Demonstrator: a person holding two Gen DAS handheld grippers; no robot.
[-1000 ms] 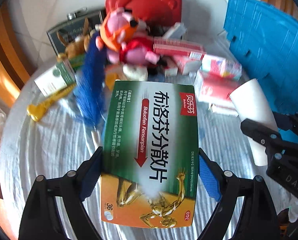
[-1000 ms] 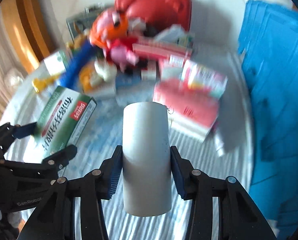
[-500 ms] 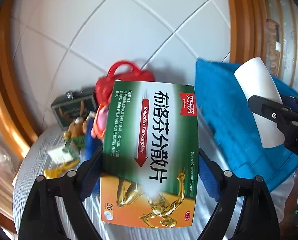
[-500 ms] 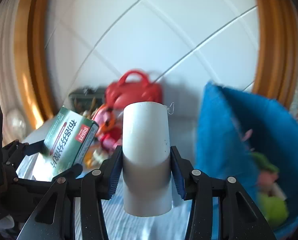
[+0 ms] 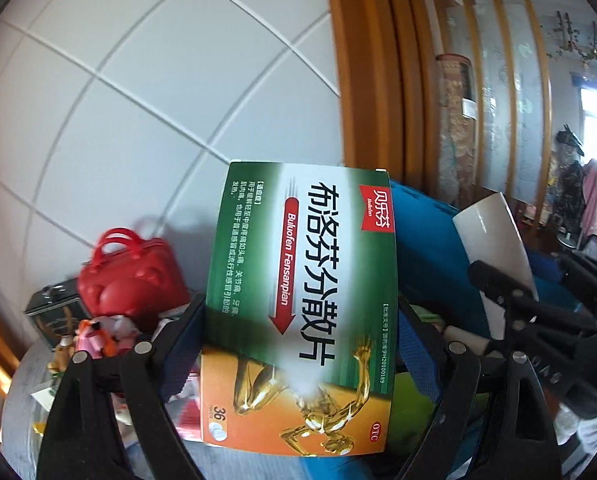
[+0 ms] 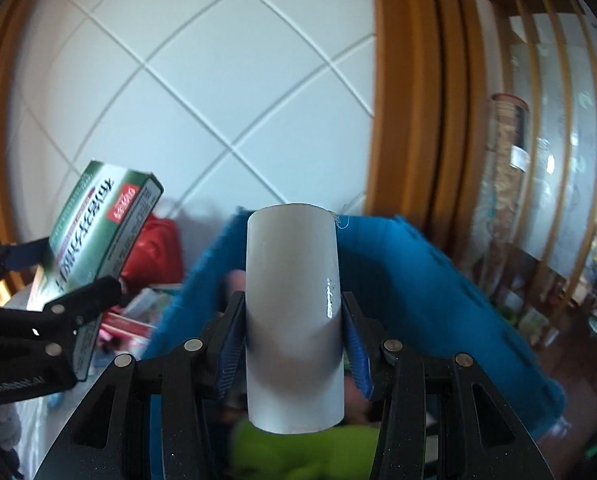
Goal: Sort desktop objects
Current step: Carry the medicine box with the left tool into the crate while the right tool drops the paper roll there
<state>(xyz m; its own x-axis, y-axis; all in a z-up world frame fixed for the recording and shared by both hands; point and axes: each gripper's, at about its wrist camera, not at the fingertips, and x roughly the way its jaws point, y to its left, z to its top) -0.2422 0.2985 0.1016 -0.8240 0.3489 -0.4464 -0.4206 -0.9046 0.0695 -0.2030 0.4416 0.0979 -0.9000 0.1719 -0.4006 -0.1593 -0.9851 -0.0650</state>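
1. Jaws of the left gripper point(image 5: 298, 320) stand wide and clamp a green and orange medicine box point(image 5: 302, 304) by its two long sides.
2. Jaws of the right gripper point(image 6: 294, 332) sit about half closed on a plain white tube point(image 6: 294, 312), which stands upright between the blue pads.
3. Both held things hang in the air above a blue fabric bin point(image 6: 426, 300); the box is to the left of the tube.
4. Inside the bin something lime green point(image 6: 298, 452) shows, blurred.
5. Left of the bin, on the table point(image 5: 22, 396), lie a red toy handbag point(image 5: 130, 276), a dark tin point(image 5: 50, 308) and a heap of plush toys point(image 5: 98, 336).
6. Behind them rises a white tiled wall point(image 6: 218, 92).
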